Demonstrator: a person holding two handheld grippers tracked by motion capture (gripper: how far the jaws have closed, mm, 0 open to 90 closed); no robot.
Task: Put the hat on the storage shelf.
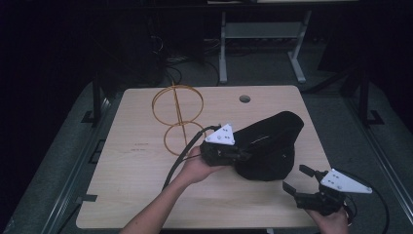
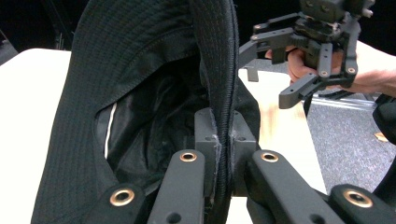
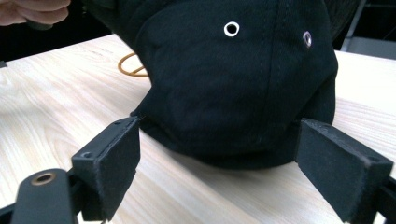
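Black jaws of the left hand-held gripper (image 2: 223,163) stand nearest in the left gripper view, closed tight on the stitched edge of a black cap (image 2: 140,93), which rises between them and hides the pads' inner faces. Beyond the cap's edge, the right hand-held gripper (image 2: 271,65) appears with a hand (image 2: 299,65) around its body, partly cut off by the upper border. In the high view, the cap (image 1: 268,146) rests on the tabletop (image 1: 146,195) just ahead of the left hand-held gripper (image 1: 238,155), with part of its near side hidden behind it. The right hand-held gripper (image 1: 298,179) sits apart from the cap, jaws spread wide and holding nothing. In the right gripper view, the cap (image 3: 233,84) lies just beyond the two separated pads (image 3: 112,158); whether they touch it is hard to tell. A yellow wire stand (image 1: 178,117) lies beyond the left hand-held gripper.
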